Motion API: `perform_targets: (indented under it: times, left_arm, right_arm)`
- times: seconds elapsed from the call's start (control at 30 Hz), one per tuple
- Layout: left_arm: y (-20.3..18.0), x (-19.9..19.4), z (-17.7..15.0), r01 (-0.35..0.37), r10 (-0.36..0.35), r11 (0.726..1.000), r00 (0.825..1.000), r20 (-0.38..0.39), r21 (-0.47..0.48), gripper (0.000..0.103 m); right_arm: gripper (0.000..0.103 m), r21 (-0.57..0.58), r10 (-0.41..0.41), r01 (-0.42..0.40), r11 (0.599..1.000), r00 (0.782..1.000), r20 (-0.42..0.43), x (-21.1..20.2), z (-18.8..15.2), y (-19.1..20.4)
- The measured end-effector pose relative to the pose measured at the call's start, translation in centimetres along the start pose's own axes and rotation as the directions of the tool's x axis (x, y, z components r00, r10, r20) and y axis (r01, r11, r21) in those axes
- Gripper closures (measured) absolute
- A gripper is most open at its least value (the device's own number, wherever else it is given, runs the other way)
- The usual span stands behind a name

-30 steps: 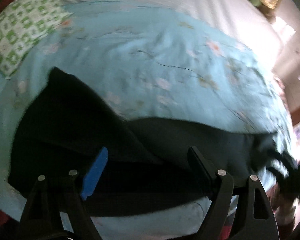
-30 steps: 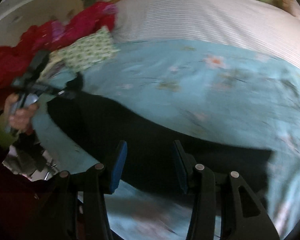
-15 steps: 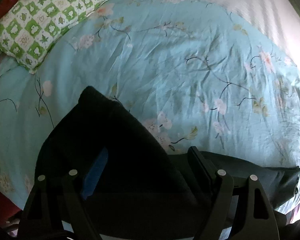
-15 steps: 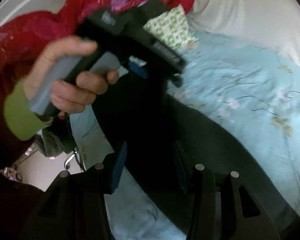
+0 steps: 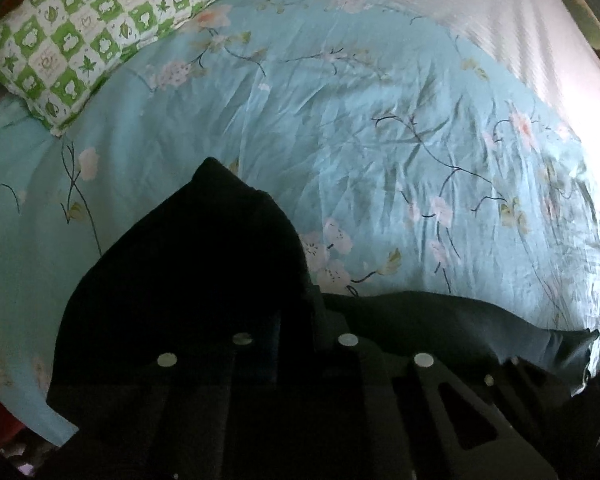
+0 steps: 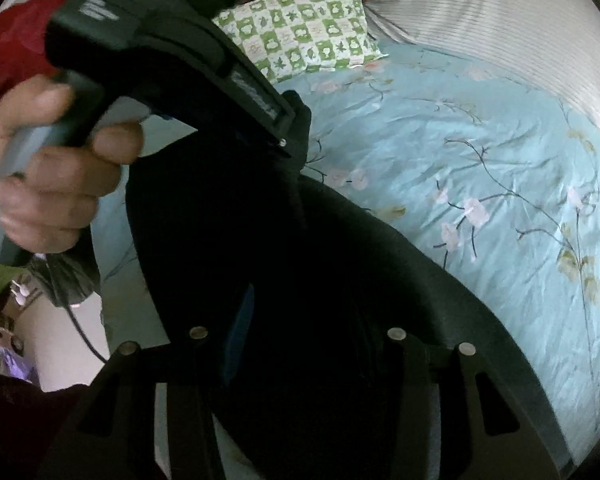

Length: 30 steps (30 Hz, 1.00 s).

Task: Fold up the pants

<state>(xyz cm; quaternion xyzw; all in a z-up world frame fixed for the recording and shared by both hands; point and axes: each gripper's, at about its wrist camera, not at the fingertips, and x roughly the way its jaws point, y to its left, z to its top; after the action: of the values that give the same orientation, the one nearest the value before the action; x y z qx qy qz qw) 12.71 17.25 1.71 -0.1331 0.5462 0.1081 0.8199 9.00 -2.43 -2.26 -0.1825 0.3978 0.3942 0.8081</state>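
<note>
Black pants [image 5: 180, 280] lie along the near edge of a light blue flowered bedcover [image 5: 380, 140]. One end is folded up into a peak, and a leg stretches away to the right. My left gripper [image 5: 296, 312] points steeply down onto the peaked part, its fingers together and pinching the dark cloth. In the right wrist view a hand [image 6: 60, 184] holds that left gripper [image 6: 296, 148], whose tips sit at the top edge of the pants [image 6: 340, 260]. My right gripper [image 6: 300, 312] hovers just over the pants with its fingers apart. I see no cloth pressed between the pads.
A green and white checked pillow [image 5: 80, 40] lies at the far left of the bed, also in the right wrist view as the pillow [image 6: 304, 44]. Beyond the cover there is a white striped sheet [image 5: 420, 0]. A red blanket [image 6: 20, 40] is piled at the far left.
The left gripper's jaws have gone from wide apart to shut on the pants. The right gripper has swung left and down, close up to the left gripper and its hand.
</note>
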Motion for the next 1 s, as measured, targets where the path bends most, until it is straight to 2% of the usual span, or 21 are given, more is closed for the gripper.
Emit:
perform_targets:
  times: [0.07, 0.13, 0.17, 0.2, 0.33, 0.43, 0.57, 0.63, 0.73, 1.0]
  left_arm:
    - [-0.1, -0.4, -0.3, 0.007, -0.007, 1.0, 1.0, 0.012, 0.003, 0.096]
    - [0.2, -0.8, -0.6, 0.021, -0.021, 1.0, 1.0, 0.018, -0.001, 0.097]
    - [0.5, -1.0, -0.7, 0.032, -0.032, 0.999, 0.999, 0.022, -0.007, 0.097]
    - [0.8, -1.4, -0.9, 0.048, -0.048, 0.999, 0.998, 0.032, -0.015, 0.097]
    - [2.1, -3.6, -1.8, 0.136, -0.132, 0.99, 0.987, 0.094, -0.04, 0.098]
    - [3.6, -6.1, -3.1, 0.217, -0.204, 0.974, 0.963, 0.178, -0.061, 0.098]
    - [6.9, -8.5, -6.0, 0.324, -0.279, 0.939, 0.915, 0.29, -0.119, 0.098]
    - [8.3, -8.8, -7.4, 0.339, -0.28, 0.93, 0.905, 0.319, -0.145, 0.098]
    - [10.1, -8.4, -9.2, 0.343, -0.27, 0.921, 0.903, 0.334, -0.183, 0.098]
    - [12.7, -5.7, -11.8, 0.33, -0.249, 0.912, 0.918, 0.309, -0.244, 0.098]
  right_arm:
    - [0.06, -0.009, 0.002, -0.002, 1.0, 1.0, 0.001, 0.7, 0.4, -0.1]
    - [0.08, -0.018, 0.015, -0.015, 1.0, 1.0, -0.012, 1.4, 0.8, -0.2]
    - [0.093, -0.02, 0.02, -0.021, 1.0, 1.0, -0.016, 1.4, 0.9, -0.2]
    - [0.095, -0.022, 0.026, -0.026, 0.999, 1.0, -0.015, 1.3, 1.2, -0.3]
    - [0.097, -0.052, 0.063, -0.063, 0.997, 0.998, -0.005, -0.9, 2.2, 0.7]
    - [0.097, -0.074, 0.084, -0.083, 0.994, 0.996, 0.004, -3.1, 3.4, 2.4]
    - [0.097, -0.108, 0.126, -0.124, 0.986, 0.992, 0.016, -4.5, 4.6, 5.3]
    - [0.097, -0.129, 0.118, -0.116, 0.985, 0.993, 0.003, -4.1, 4.5, 6.3]
    - [0.097, -0.142, 0.107, -0.111, 0.984, 0.994, -0.036, -2.3, 3.9, 7.4]
    - [0.097, -0.158, 0.069, -0.086, 0.984, 0.991, -0.114, 0.6, 2.6, 8.9]
